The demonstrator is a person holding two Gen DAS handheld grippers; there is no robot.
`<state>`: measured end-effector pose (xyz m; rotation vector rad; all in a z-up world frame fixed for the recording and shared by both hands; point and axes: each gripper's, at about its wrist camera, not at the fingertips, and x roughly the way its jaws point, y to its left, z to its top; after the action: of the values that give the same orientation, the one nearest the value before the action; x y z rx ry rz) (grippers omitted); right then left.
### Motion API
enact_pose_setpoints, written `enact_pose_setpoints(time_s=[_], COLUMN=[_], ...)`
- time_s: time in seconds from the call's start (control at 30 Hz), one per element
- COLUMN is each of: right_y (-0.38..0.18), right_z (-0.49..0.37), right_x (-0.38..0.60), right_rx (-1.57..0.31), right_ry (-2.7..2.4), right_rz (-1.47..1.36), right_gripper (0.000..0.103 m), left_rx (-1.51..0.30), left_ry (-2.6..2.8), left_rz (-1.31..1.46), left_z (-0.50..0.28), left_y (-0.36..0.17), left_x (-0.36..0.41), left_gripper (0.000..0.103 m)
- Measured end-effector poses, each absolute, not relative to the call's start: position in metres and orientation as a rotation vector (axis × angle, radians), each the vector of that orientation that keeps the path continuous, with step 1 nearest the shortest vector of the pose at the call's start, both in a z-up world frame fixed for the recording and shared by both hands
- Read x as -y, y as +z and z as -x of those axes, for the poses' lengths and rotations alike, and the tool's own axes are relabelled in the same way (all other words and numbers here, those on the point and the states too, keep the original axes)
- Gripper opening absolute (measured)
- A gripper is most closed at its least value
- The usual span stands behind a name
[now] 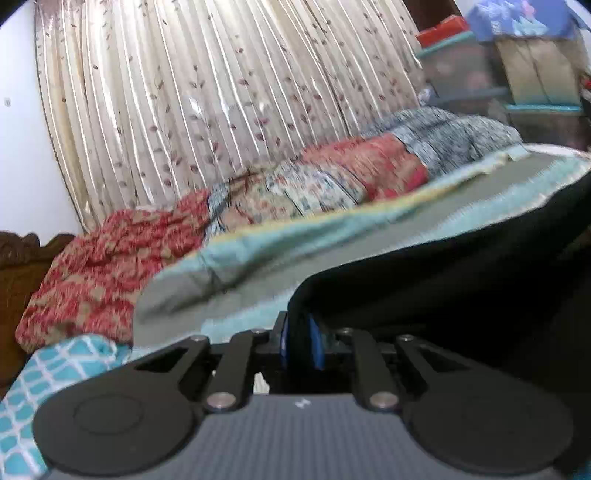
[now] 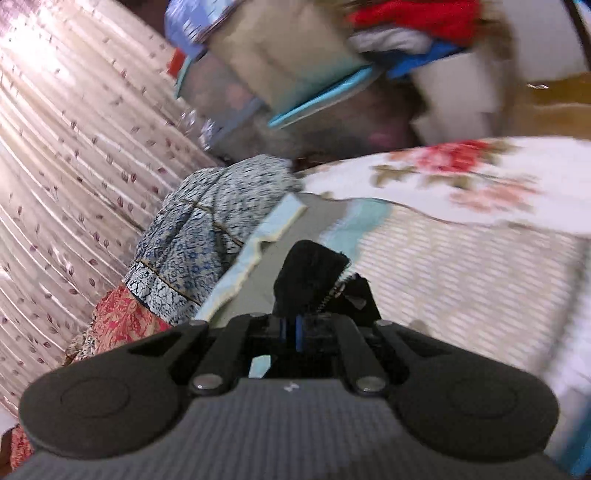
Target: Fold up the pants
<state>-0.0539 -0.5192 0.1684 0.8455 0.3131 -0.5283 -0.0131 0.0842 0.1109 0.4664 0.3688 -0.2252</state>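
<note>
Left wrist view: the left claw [image 1: 301, 345] is pinched nearly closed on an edge of the black pants [image 1: 443, 273], whose cloth rises from between the blue pads [image 1: 316, 343] and spreads away to the claw's right. Ahead of the claw lies a bed with a grey-and-teal sheet [image 1: 258, 266]. Beyond it a patchwork quilt [image 1: 314, 184] is bunched along a leaf-print curtain [image 1: 184, 92]. Far ahead to the right, blurred storage bins [image 1: 461, 66] are stacked; their contents cannot be made out.

Right wrist view: the right claw [image 2: 291, 332] is likewise clamped on a bunched black corner of the pants [image 2: 310, 273], with a zipper [image 2: 332, 291] showing just right of the pads. A floral sheet [image 2: 461, 177] lies ahead to the right. Above, a clear bin with a teal lid [image 2: 321, 99] carries piled clothes [image 2: 413, 22].
</note>
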Motion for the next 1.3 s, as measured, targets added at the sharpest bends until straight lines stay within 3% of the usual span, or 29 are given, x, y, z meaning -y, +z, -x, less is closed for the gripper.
enact_pose_setpoints(time_s=[0.23,0.3,0.33,0.37,0.43,0.47,0.67,0.77,0.83,1.07,1.2,1.3], right_y=[0.102,0.083,0.081,0.085,0.097,0.104,0.136,0.152,0.159,0.182,0.17,0.149], right_z=[0.146,0.15,0.154,0.155,0.158,0.162,0.184,0.165,0.134,0.036,0.02,0.014], right_x=[0.514,0.512,0.51,0.508,0.502,0.498,0.47,0.437,0.405,0.172,0.027,-0.056], right_rx=[-0.435,-0.548,-0.518,-0.503,-0.478,-0.448,-0.284,-0.296,-0.358,-0.66,-0.711,-0.722], right_ry=[-0.707,-0.778,-0.766,-0.789,-0.887,-0.922,-0.902,-0.654,-0.421,0.389,0.729,0.88], right_rz=[-0.908,-0.889,-0.901,-0.919,-0.905,-0.882,-0.827,-0.768,-0.729,-0.27,0.044,0.243], right_gripper=[0.008,0.019,0.021,0.026,0.066,0.07,0.069,0.069,0.069,0.072,0.087,0.088], left_rx=[-0.506,-0.542,-0.567,-0.586,-0.596,-0.599,-0.657,-0.687,-0.714,-0.666,-0.656,-0.663], left_ry=[-0.277,-0.264,-0.26,-0.264,-0.28,-0.291,-0.215,-0.204,-0.231,-0.224,-0.172,-0.131], left_rz=[-0.465,-0.5,-0.505,-0.51,-0.495,-0.468,-0.079,0.199,0.35,0.42,0.535,0.579], left_z=[0.103,0.116,0.12,0.124,0.138,0.143,0.138,0.112,0.087,0.065,0.078,0.089], left_y=[0.064,0.046,0.04,0.037,0.04,0.043,0.073,0.081,0.081,0.073,0.058,0.05], left_x=[-0.092,-0.09,-0.092,-0.094,-0.103,-0.111,-0.185,-0.219,-0.231,-0.232,-0.252,-0.268], left_gripper=[0.014,0.019,0.024,0.028,0.035,0.041,0.053,0.064,0.063,0.066,0.068,0.068])
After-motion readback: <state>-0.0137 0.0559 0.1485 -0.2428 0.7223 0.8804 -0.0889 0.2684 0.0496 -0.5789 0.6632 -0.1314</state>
